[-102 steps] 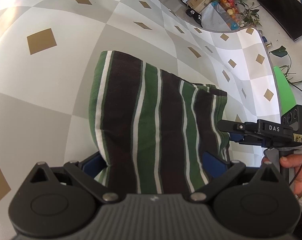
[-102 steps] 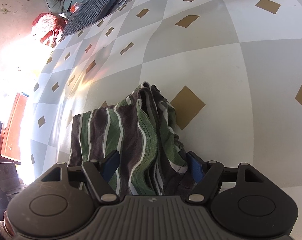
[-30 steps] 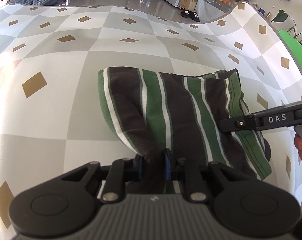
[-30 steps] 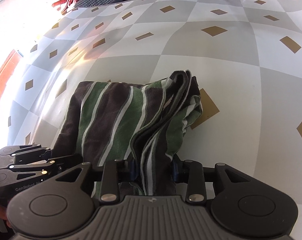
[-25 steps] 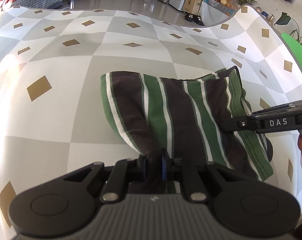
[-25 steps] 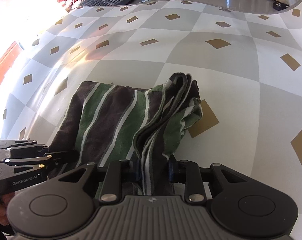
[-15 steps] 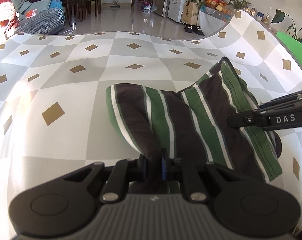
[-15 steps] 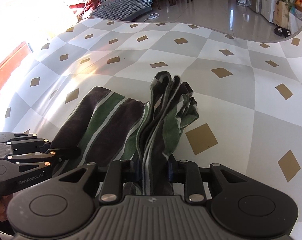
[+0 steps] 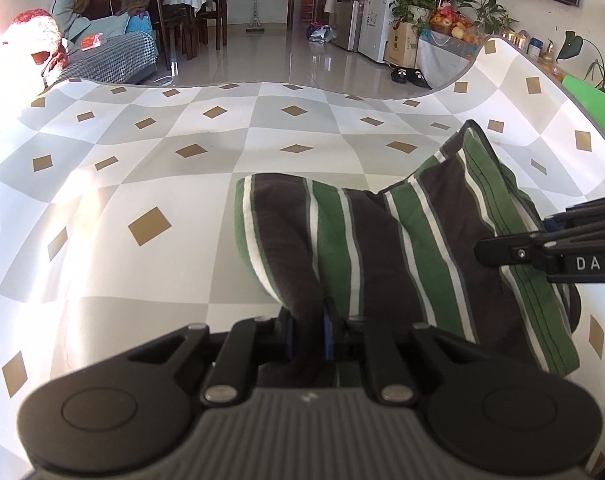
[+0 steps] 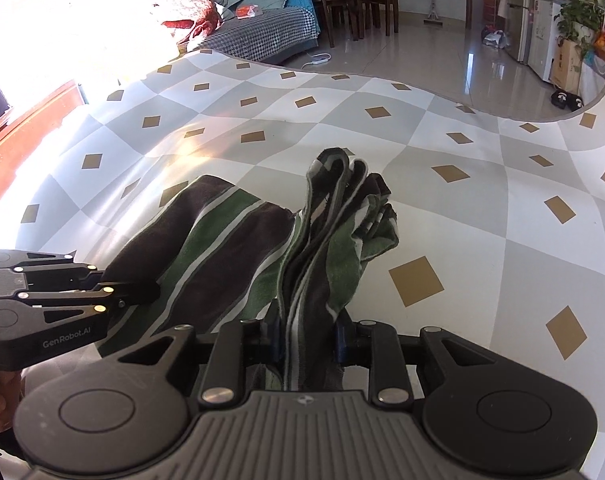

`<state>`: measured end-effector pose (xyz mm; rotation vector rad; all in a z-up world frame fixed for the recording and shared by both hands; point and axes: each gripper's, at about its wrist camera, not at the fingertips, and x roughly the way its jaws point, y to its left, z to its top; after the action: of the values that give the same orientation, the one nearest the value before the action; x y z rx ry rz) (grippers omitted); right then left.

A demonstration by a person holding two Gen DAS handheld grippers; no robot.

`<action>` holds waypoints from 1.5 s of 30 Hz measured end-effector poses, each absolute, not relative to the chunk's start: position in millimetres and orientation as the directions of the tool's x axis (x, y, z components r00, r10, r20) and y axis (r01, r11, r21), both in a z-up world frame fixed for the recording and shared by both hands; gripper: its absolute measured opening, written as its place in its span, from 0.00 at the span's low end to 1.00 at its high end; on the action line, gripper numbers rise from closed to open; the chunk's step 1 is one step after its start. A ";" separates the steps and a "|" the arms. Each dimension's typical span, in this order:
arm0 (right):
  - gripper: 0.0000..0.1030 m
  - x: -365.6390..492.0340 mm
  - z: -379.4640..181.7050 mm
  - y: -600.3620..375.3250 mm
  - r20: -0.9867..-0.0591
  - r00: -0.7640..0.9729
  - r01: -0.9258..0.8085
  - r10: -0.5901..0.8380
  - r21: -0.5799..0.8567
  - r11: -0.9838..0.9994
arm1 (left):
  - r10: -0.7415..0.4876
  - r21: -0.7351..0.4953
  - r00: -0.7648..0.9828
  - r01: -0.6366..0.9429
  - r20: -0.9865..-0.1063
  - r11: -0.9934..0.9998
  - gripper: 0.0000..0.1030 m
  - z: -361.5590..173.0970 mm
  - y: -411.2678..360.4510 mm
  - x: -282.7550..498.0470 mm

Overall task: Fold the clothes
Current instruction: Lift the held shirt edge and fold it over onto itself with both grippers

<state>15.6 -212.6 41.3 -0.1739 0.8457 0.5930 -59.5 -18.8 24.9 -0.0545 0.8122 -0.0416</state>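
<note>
A folded garment [image 9: 382,240] with brown, green and white stripes is being lifted off the checked tablecloth [image 9: 150,184]. My left gripper [image 9: 307,336] is shut on the garment's near left corner, the cloth pinched thin between the blue pads. My right gripper [image 10: 307,336] is shut on the thick layered right edge of the garment [image 10: 322,240], whose folds stand up ahead of the fingers. The far end still droops toward the cloth. Each gripper shows in the other's view, side by side.
The tablecloth [image 10: 482,240] has gold diamonds on white and grey squares and spreads wide on all sides. Beyond its far edge lie a tiled floor [image 9: 282,60], chairs, a checked sofa [image 10: 262,36], a fridge and plants. A green edge [image 9: 594,100] runs along the right.
Both grippers closed on the garment's near edge and rose with it, tilting up so the room beyond shows. The garment's near side lifted and its right edge stands up.
</note>
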 end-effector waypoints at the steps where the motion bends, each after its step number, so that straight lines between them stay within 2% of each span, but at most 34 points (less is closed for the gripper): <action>1: 0.23 11.8 41.7 -212.5 -0.744 0.516 -0.561 0.424 0.080 0.824 | -0.054 -0.064 0.688 0.011 -0.723 0.998 0.11 25.3 -18.4 -62.2; 19: 0.23 -46.5 39.6 -217.2 -0.727 0.542 -0.570 0.421 0.051 0.820 | -0.018 -0.030 0.686 -0.006 -0.728 1.000 0.11 21.2 -27.5 -110.0; 45: 0.23 -74.2 52.1 -222.7 -0.691 0.566 -0.591 0.449 0.039 0.805 | 0.017 0.010 0.706 -0.015 -0.708 1.000 0.11 31.8 -39.0 -130.1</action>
<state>-74.2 -222.7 52.1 -0.2064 0.7497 0.6166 -130.1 -39.0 31.8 0.0034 0.7873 0.0178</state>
